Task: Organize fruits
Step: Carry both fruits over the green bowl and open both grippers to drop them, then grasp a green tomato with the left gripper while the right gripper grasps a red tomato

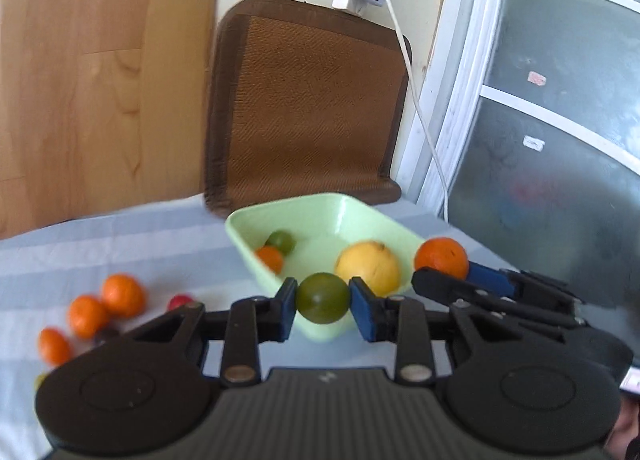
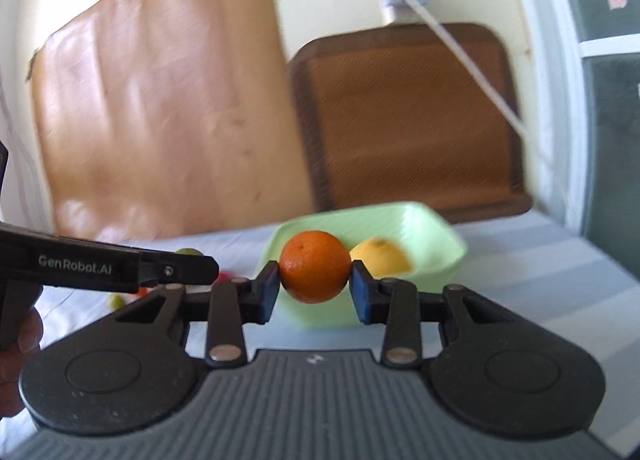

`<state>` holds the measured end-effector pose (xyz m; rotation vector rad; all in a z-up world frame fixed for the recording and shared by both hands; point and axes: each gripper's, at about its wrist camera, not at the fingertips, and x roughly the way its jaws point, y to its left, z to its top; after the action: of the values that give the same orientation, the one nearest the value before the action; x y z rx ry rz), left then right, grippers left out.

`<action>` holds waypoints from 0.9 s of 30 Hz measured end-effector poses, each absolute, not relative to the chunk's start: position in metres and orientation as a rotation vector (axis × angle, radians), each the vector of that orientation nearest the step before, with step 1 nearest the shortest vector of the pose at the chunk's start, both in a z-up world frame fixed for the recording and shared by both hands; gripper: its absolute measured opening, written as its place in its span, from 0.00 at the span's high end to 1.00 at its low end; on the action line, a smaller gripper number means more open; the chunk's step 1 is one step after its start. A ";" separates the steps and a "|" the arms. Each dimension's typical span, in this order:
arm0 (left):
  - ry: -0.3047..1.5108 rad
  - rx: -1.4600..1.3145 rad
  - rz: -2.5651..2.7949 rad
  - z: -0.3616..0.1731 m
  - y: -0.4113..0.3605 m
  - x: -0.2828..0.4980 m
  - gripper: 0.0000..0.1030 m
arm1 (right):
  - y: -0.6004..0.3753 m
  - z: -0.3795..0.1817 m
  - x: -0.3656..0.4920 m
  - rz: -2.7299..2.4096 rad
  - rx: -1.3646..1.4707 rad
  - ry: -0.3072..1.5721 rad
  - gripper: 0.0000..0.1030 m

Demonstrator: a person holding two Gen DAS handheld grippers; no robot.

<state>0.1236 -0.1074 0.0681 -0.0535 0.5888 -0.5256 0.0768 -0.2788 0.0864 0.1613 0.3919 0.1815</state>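
Observation:
My left gripper is shut on a dark green round fruit, held just in front of the near corner of a light green bowl. In the bowl lie a yellow fruit, a small green fruit and a small orange one. My right gripper is shut on an orange, held before the bowl. In the left wrist view that orange hangs at the bowl's right corner.
Three loose oranges and a small red fruit lie on the striped tablecloth at the left. A brown mat leans on the wall behind the bowl, with a white cable hanging beside it. A glass door stands on the right.

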 end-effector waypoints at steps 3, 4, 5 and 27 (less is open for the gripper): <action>0.594 -0.017 -0.490 0.061 -0.132 0.147 0.72 | -0.296 0.083 0.099 0.104 0.155 0.387 0.61; 0.604 -0.007 -0.474 0.057 -0.138 0.153 0.72 | -0.299 0.081 0.105 0.087 0.151 0.390 0.61; 0.617 -0.004 -0.462 0.052 -0.141 0.157 0.72 | -0.302 0.079 0.111 0.077 0.145 0.395 0.61; 0.519 -0.018 -0.322 0.049 -0.014 0.050 0.44 | -0.284 0.092 0.071 0.168 0.234 0.219 0.49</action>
<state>0.0496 -0.0136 0.0493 -0.0177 0.5195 -0.3223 0.0706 -0.2837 0.0922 0.2344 0.2187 0.1682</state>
